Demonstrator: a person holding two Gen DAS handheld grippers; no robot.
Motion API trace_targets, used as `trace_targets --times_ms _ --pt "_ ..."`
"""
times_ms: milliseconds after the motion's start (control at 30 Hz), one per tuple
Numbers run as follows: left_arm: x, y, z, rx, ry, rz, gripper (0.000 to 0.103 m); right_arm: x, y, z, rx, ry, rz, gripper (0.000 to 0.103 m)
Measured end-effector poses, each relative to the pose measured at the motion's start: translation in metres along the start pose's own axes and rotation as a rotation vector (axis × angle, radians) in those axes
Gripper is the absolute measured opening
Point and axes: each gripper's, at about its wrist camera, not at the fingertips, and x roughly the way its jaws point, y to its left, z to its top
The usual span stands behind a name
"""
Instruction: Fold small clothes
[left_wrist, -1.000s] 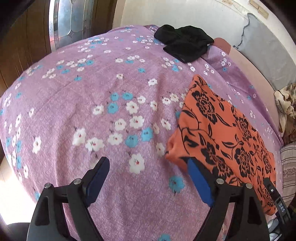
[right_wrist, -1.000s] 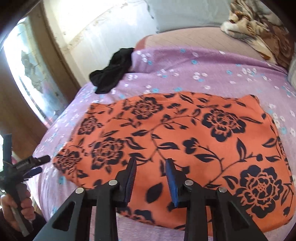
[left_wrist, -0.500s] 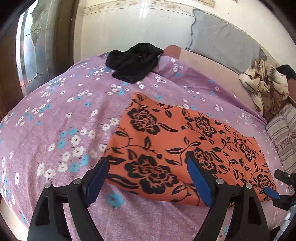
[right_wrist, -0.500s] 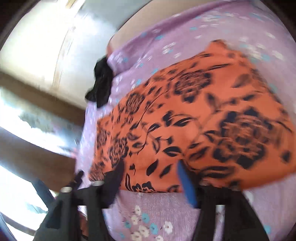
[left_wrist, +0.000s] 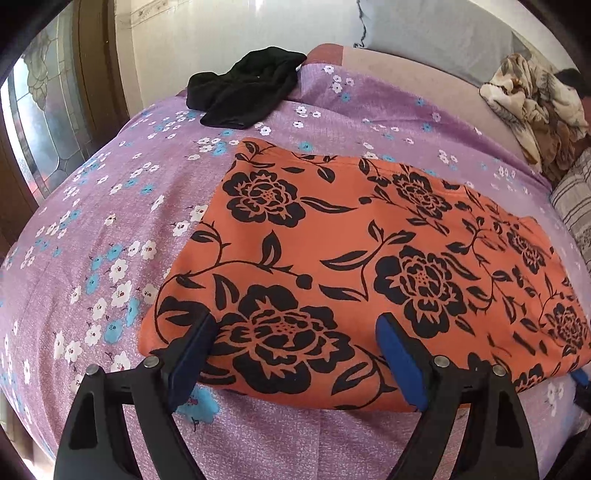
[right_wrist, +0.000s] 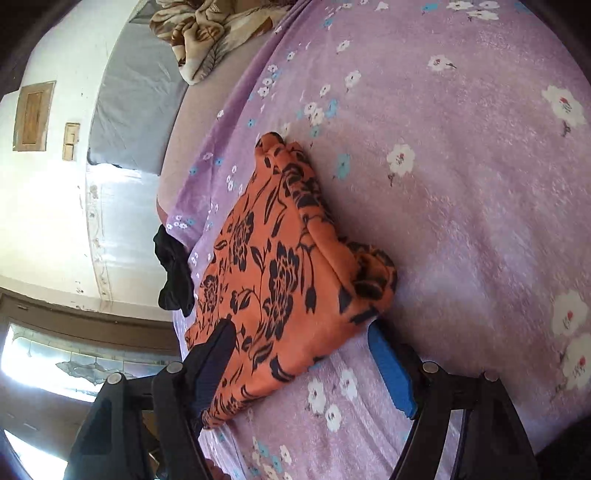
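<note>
The orange floral garment (left_wrist: 369, 251) lay folded flat on the bed's purple flowered sheet (left_wrist: 110, 221), directly ahead of both claws. My left claw (left_wrist: 295, 354) stood with its jaws apart and widening, straddling the garment's near edge without pressing on it. My right claw (right_wrist: 301, 354) was rolled sideways, jaws apart, with the garment's corner (right_wrist: 280, 295) between them and nothing clamped. Beyond the garment, well ahead of my left claw, a black garment (left_wrist: 243, 88) sat crumpled. A brown patterned blanket (left_wrist: 532, 99) lay bunched far to its right.
</note>
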Motion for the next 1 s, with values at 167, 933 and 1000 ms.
trace_targets --times_ms 167,933,1000 --pt "0.000 0.002 0.002 0.001 0.012 -0.005 0.091 0.022 0.005 0.011 -0.011 -0.028 -0.021 0.030" --pt "-0.009 0.178 0.009 -0.510 0.082 0.070 0.091 0.162 0.264 -0.144 -0.434 0.282 0.149 0.025" --pt "-0.010 0.194 0.005 -0.553 0.083 0.104 0.091 0.187 0.264 -0.171 -0.458 0.332 0.118 0.025"
